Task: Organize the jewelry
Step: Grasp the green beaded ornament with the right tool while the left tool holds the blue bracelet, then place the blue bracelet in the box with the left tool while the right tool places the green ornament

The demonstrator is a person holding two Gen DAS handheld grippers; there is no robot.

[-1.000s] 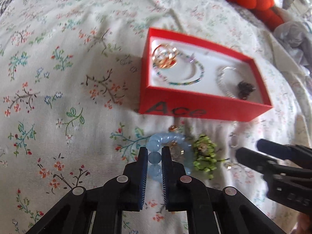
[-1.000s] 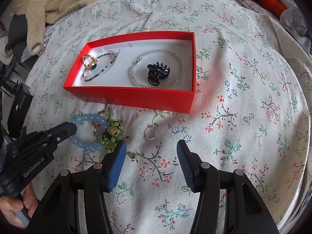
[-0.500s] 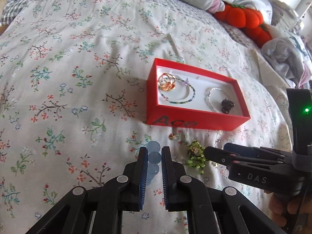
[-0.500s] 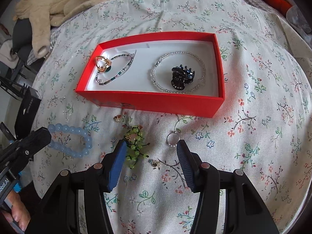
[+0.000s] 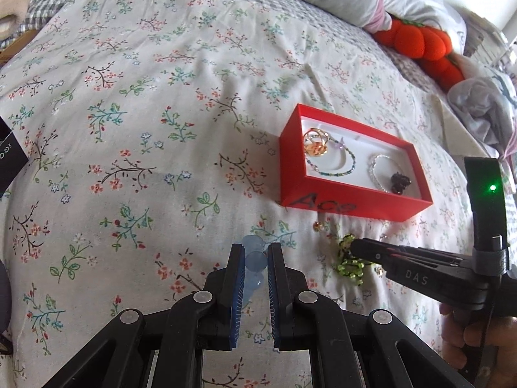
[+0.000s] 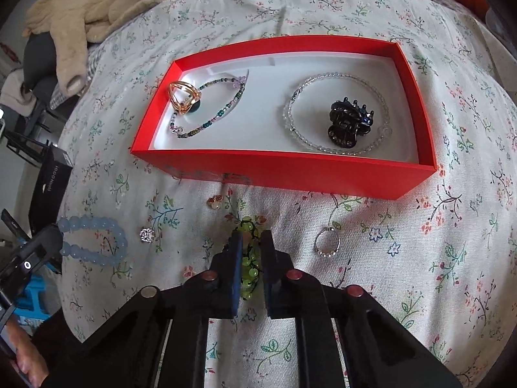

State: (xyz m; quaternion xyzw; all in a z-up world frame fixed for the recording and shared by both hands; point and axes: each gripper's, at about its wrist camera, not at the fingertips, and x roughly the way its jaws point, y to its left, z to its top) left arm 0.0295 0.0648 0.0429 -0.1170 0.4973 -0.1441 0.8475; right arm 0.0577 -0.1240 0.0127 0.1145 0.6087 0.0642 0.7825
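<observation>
While the left claw (image 5: 253, 258) pinches the pale blue bead bracelet (image 6: 92, 241) just above the floral bedsheet (image 5: 135, 123), the right claw (image 6: 249, 245) is pressed onto the green bead piece (image 6: 248, 258), which lies in front of the red box (image 6: 290, 168).

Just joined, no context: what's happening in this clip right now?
A person with two handheld grippers is sorting jewelry on a floral bedspread into a red box. The left gripper is shut on a blue bead bracelet; the right gripper is shut on a green beaded piece. The box holds a gold ring, two bead bracelets and a dark hair claw. Small rings are outside it.
</observation>
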